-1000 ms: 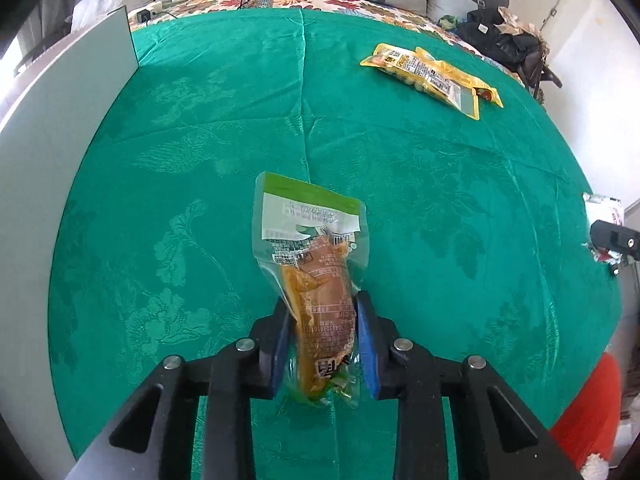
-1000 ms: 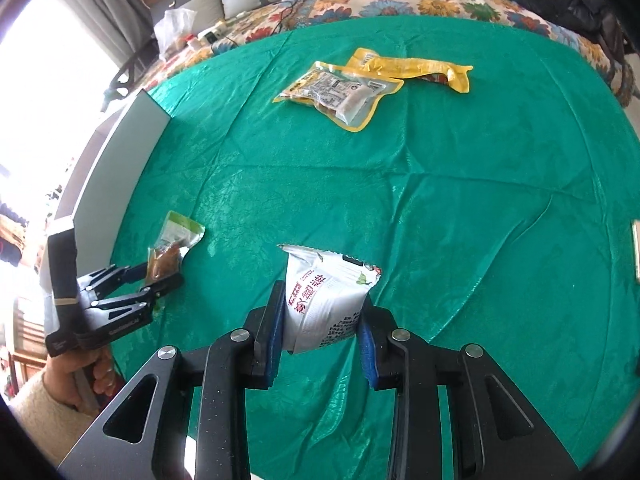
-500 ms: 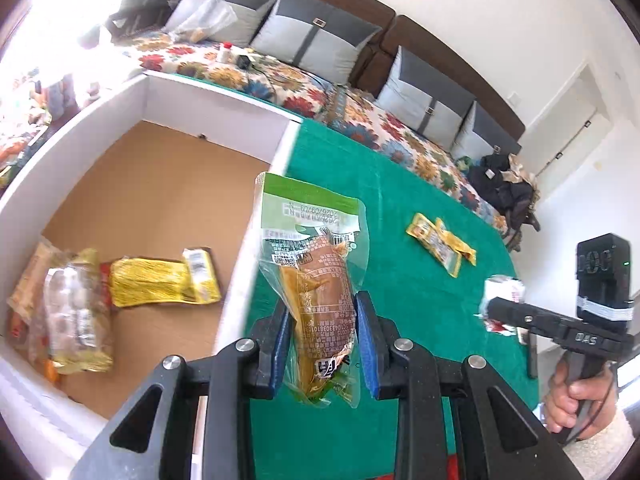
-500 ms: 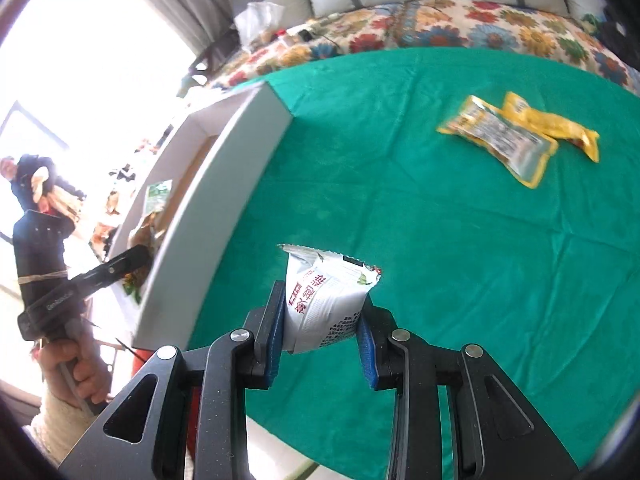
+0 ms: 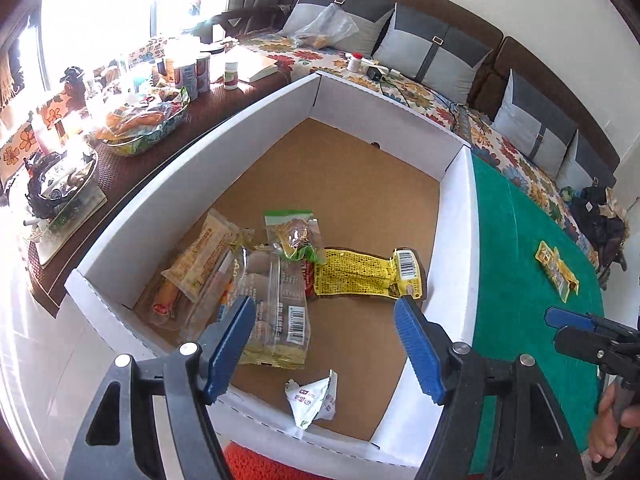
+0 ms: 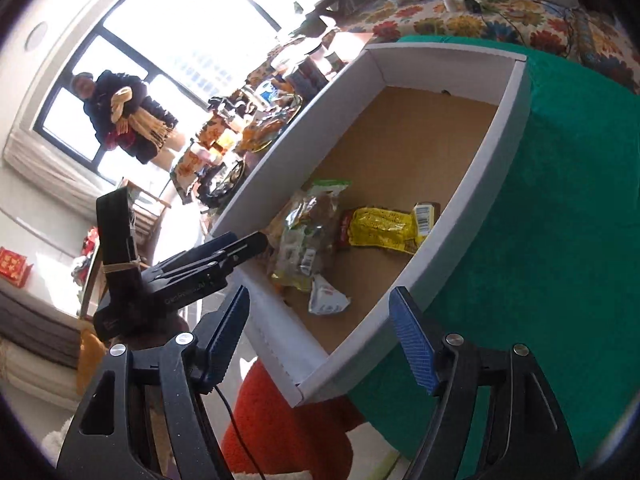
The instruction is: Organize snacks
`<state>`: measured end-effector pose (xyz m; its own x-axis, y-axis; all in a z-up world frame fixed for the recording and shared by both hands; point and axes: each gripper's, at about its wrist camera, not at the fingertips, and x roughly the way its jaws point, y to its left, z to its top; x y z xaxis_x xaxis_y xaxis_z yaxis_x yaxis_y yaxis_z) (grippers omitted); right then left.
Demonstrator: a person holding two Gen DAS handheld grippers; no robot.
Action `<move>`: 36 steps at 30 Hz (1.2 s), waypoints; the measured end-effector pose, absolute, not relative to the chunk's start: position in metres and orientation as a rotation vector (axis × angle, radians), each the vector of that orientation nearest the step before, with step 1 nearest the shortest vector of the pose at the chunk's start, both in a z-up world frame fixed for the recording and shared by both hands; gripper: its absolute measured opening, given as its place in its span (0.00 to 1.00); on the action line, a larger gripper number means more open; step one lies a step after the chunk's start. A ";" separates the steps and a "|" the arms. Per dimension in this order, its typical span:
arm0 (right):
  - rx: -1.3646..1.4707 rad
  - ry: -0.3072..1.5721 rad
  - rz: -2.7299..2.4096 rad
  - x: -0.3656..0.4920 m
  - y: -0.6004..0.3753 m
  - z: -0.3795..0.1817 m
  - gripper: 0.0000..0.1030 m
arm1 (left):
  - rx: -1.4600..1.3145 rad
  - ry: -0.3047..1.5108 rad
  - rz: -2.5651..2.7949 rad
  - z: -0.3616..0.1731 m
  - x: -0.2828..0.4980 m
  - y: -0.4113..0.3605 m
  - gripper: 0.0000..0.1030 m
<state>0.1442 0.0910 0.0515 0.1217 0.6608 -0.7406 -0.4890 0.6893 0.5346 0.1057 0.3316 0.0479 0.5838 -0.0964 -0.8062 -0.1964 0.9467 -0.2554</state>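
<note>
Snack packets (image 5: 294, 240) and (image 5: 314, 398) now lie in the box (image 5: 456, 216), both left gripper (image 5: 324, 344) and right gripper (image 6: 320, 336) spread empty.

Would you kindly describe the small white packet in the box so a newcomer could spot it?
Look in the white cardboard box beside the green tablecloth. Near its closest wall, apart from the pile of clear and yellow packs, lies the small white packet, crumpled, with red print.
</note>
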 end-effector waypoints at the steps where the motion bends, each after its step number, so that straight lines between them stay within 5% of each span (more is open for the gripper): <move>1: 0.135 1.163 0.789 0.147 0.072 0.043 0.73 | -0.340 0.944 0.024 0.049 0.108 0.318 0.70; 9: -0.035 1.161 0.179 0.141 -0.161 -0.061 0.73 | -0.231 0.918 -0.329 0.056 0.122 0.152 0.84; 15: 0.014 1.083 -0.124 0.112 -0.279 -0.084 0.73 | -0.051 1.024 -0.438 -0.008 0.135 0.020 0.86; 27: 0.065 0.965 -0.206 0.098 -0.316 -0.101 0.73 | 0.136 0.990 -0.329 -0.082 0.177 -0.080 0.87; 36: 0.134 0.983 -0.223 0.097 -0.330 -0.107 0.86 | 0.145 0.940 -0.322 -0.089 0.188 -0.089 1.00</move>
